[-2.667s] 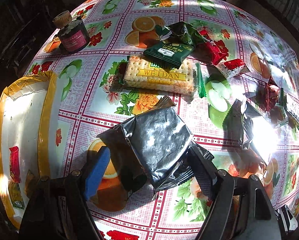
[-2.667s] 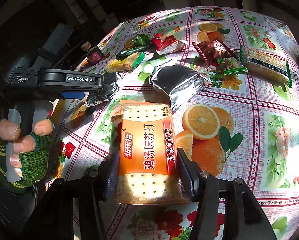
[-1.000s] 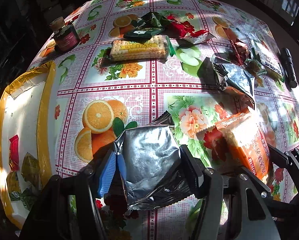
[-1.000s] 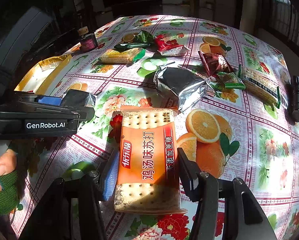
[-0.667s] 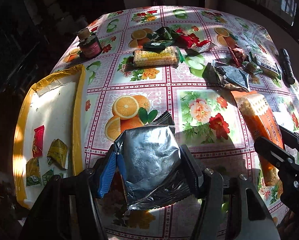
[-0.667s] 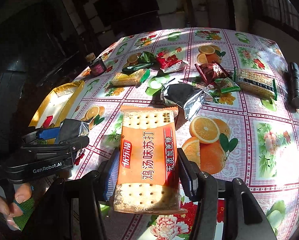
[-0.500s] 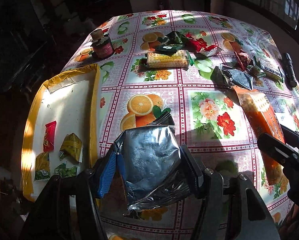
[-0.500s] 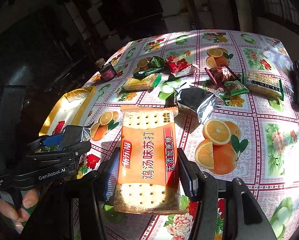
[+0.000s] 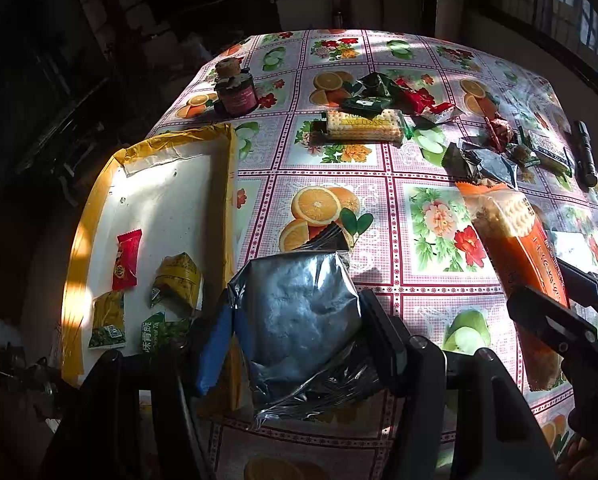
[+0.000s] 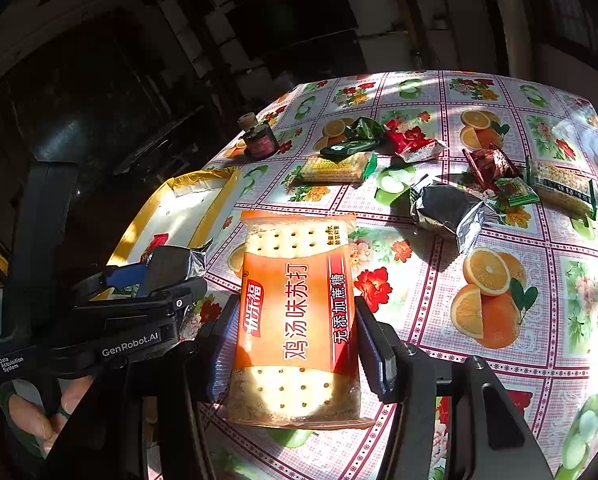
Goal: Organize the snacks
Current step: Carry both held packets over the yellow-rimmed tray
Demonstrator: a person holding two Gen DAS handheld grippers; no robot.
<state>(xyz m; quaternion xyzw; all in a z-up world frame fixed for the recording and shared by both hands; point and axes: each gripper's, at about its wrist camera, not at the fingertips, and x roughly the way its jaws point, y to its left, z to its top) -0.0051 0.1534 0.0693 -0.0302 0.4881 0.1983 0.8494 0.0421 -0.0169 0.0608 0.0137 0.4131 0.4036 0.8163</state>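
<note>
My left gripper [image 9: 299, 340] is shut on a silver foil snack bag [image 9: 299, 316] and holds it above the table's near edge, beside the yellow-rimmed white tray [image 9: 229, 184]. My right gripper [image 10: 295, 344] is shut on an orange cracker pack [image 10: 299, 308], held above the table. In the left wrist view the cracker pack [image 9: 515, 240] is to the right. In the right wrist view the left gripper [image 10: 155, 284] with its foil bag [image 10: 175, 264] is at the left, next to the tray [image 10: 215, 204].
The tray holds a red sachet [image 9: 127, 258] and yellow and green sachets [image 9: 177, 280]. On the floral tablecloth lie a Weidan cracker pack [image 9: 363, 125], a second foil bag [image 10: 451, 210], green and red packets [image 9: 371, 96], a dark jar [image 9: 235, 92] and a black torch [image 9: 585, 152].
Both grippers have lifted and drawn back from the table with their packs. The left one has shifted left, so more of the tray shows beside the foil bag.
</note>
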